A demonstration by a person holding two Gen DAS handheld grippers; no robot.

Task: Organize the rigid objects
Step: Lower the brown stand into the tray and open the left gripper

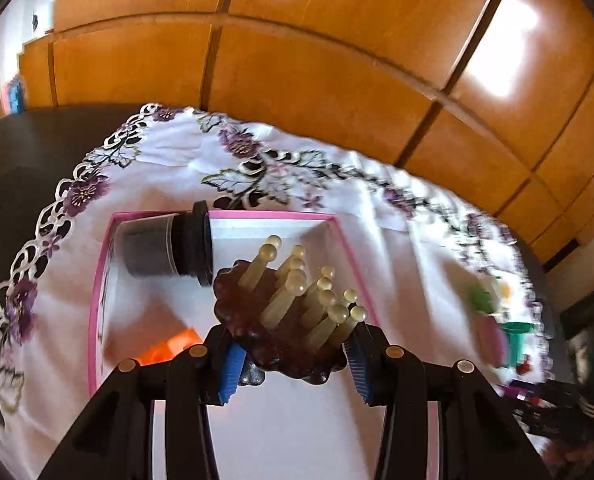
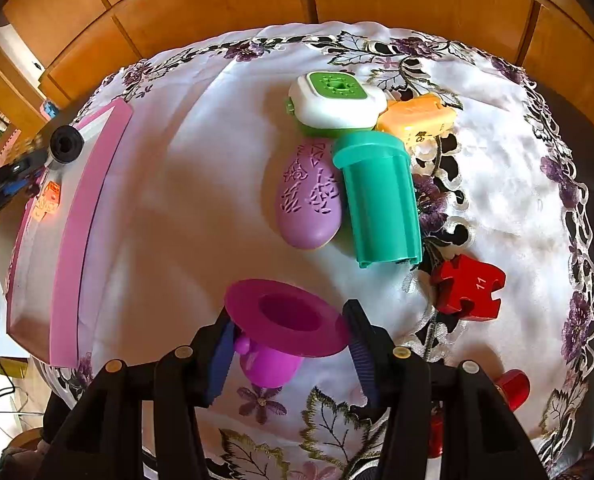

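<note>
Massager (image 1: 289,312) in L gripper (image 1: 293,364), over box (image 1: 233,215)

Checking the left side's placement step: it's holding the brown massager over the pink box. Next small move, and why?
Probably lower a little and open the fingers. The left gripper grips the brown massager above the pink box, whose white floor lies bare just under it, clear of the black jar and orange piece.

Blurred toys (image 1: 497,328) at right; orange block (image 1: 169,346) partly hidden behind the fingers.
</note>
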